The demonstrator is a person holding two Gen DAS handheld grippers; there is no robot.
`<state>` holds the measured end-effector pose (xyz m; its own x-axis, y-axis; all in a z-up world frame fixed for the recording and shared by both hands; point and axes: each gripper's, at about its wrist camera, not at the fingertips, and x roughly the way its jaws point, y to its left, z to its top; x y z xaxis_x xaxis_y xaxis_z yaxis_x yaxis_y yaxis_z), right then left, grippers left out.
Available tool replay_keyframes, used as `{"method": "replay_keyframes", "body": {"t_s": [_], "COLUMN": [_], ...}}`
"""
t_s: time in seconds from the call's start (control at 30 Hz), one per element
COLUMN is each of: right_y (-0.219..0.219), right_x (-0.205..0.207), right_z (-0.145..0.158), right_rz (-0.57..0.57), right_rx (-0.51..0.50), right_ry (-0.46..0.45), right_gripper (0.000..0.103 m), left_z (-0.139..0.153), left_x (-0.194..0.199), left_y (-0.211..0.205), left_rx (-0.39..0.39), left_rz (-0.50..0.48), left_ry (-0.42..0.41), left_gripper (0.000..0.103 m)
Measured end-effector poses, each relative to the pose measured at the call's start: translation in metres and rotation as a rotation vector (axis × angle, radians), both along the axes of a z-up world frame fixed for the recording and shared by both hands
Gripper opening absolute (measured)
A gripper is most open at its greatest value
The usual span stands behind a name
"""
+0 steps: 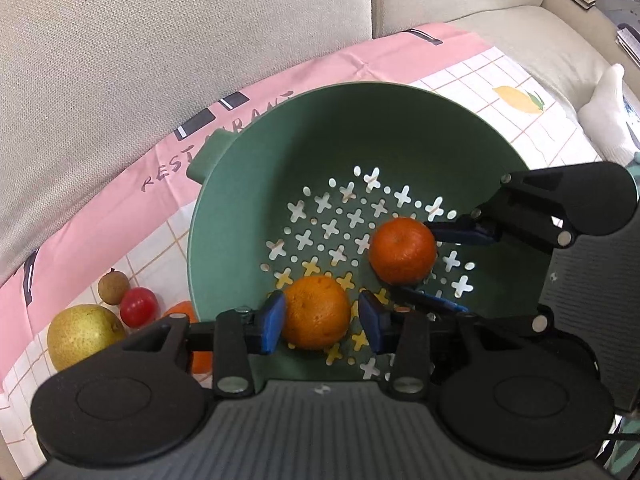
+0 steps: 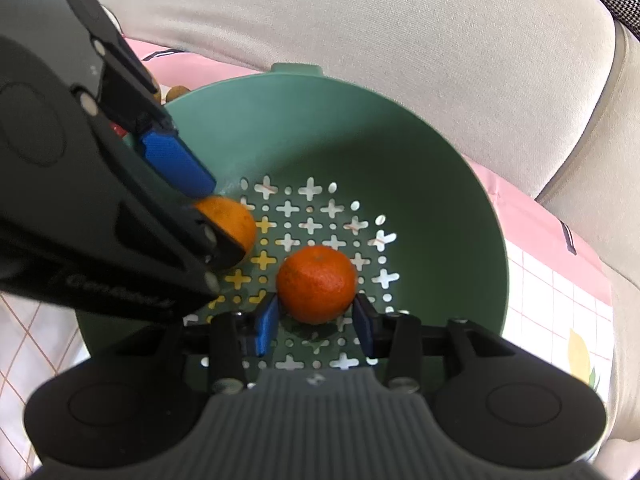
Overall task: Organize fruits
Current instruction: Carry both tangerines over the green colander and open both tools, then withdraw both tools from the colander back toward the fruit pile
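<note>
A green colander (image 1: 320,128) (image 2: 400,152) stands on a pink and checked cloth (image 1: 120,200). In the left wrist view a paler orange (image 1: 316,312) sits low in the colander between the blue pads of my left gripper (image 1: 322,320), which is shut on it. From the right wrist view the left gripper (image 2: 224,220) comes in from the left and half hides that orange (image 2: 236,220). A darker mandarin (image 2: 316,284) (image 1: 402,250) rests on the holed floor. My right gripper (image 2: 316,304) (image 1: 410,258) has its pad tips against the mandarin's two sides.
Left of the colander lie a yellow pear (image 1: 82,334), a small red fruit (image 1: 138,306), a brown longan (image 1: 113,288) and another orange (image 1: 188,312), partly hidden. Beige sofa cushions (image 1: 160,40) rise behind. A white object (image 1: 608,112) lies at the right.
</note>
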<state>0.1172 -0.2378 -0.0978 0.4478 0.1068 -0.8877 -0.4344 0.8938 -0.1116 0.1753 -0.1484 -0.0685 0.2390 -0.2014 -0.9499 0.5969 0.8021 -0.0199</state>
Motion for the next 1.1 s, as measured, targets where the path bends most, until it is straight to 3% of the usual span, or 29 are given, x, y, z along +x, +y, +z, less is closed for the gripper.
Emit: {"method": "replay_keyframes", "body": {"t_s": [0.17,0.33,0.6,1.1], "right_y": [-0.001,0.000,0.000,0.029], "right_x": [0.001,-0.003,-0.019,-0.067], "right_z": [-0.003,0.003,0.028,0.079], "right_rz": [-0.010,-0.014,-0.050,-0.131], "right_rx": [0.004,0.003,0.010,0.086], "right_ry": [-0.006,-0.035,-0.107,-0.243], "right_gripper": [0.039,0.053,0.061,0.062], "left_z": [0.003,0.017,0.052,0.095], "left_x": [-0.002,-0.008,-0.025,-0.071], "left_y": [0.000,0.006,0.022,0.078], "left_rx": [0.009,-0.015,-0.081,-0.165], "left_rz": [-0.007,0.000,0.032,0.172], "left_ry": [-0.013,-0.044,-0.110,-0.255], "left_gripper": [0.050,0.050,0.051,0.051]}}
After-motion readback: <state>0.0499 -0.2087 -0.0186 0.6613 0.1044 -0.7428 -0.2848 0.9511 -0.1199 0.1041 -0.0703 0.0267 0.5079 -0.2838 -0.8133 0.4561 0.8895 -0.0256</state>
